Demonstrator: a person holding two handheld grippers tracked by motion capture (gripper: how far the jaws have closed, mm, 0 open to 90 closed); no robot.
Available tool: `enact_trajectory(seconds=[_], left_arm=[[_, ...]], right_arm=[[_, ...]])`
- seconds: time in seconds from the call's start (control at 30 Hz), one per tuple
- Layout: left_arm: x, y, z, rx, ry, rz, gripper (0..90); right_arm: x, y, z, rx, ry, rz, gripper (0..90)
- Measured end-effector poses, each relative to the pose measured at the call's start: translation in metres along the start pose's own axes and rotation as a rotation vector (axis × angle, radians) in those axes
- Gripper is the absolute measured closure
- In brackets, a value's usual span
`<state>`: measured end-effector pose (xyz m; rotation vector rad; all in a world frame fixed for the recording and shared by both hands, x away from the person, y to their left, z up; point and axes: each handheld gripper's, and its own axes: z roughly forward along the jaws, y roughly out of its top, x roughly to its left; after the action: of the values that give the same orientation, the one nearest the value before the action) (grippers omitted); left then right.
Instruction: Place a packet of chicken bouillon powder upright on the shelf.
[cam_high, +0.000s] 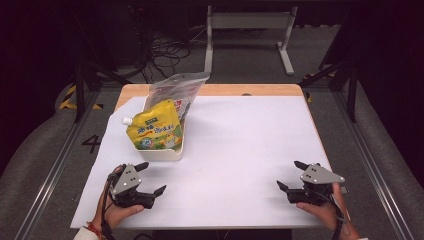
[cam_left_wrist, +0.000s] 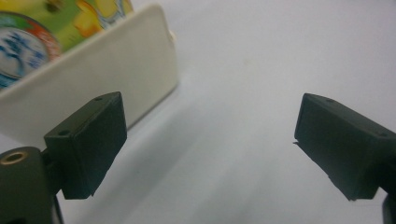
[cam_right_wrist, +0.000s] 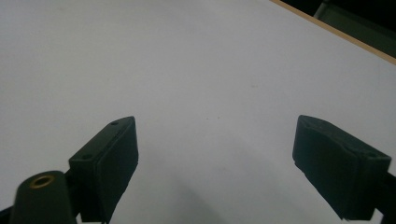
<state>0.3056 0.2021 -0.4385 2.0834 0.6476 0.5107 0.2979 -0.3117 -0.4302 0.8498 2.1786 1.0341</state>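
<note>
Your left gripper (cam_high: 154, 178) sits jaws wide, empty, near the cream plastic tray (cam_high: 165, 151) holding the yellow spouted pouch (cam_high: 154, 131); its view shows the tray wall close. Right gripper (cam_high: 291, 175): wide, over the bare white sheet (cam_right_wrist: 196, 60).

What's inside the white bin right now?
The white bin holds a yellow spouted pouch in front and a clear printed bag behind it. The bin's wall hides their bottoms.
</note>
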Motion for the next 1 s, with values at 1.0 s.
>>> enact_trajectory(seconds=[1.0], left_arm=[[0.004, -0.004, 0.017, 0.062, -0.025, -0.009, 8.0]], right_arm=[[0.004, -0.011, 0.002, 0.0, 0.003, 0.011, 11.8]])
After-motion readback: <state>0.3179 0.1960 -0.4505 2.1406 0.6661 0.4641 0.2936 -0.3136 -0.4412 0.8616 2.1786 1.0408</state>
